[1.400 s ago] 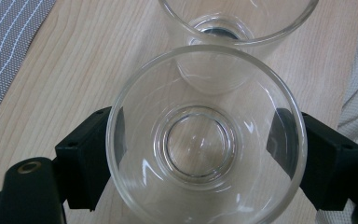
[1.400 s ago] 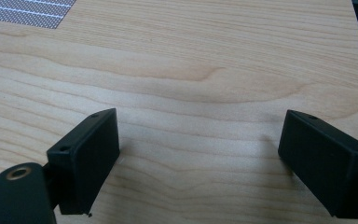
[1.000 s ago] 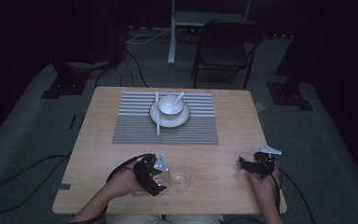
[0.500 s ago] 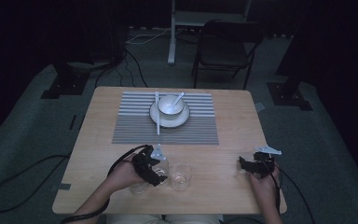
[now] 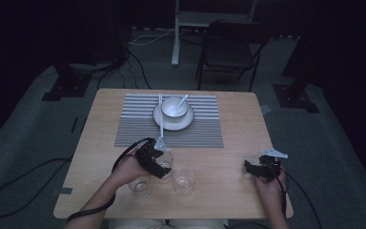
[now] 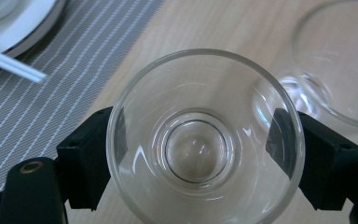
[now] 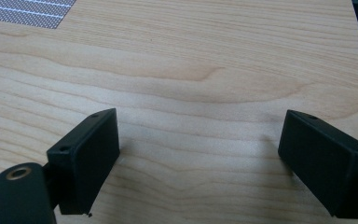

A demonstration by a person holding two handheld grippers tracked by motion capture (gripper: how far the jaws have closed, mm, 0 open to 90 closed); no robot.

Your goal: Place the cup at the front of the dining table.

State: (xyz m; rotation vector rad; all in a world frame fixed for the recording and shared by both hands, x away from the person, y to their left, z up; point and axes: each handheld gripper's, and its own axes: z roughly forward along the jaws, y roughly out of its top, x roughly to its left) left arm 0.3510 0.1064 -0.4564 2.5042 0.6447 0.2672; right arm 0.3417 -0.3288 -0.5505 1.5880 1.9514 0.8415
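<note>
Left gripper view: left tongs (image 6: 200, 154) pinched a clear glass (image 6: 205, 140) between both jaws, second glass (image 6: 340, 60) just beyond, striped mat (image 6: 51, 70) off to one side. Right tongs (image 7: 205, 158) spread wide over bare table (image 7: 205, 60).
</note>
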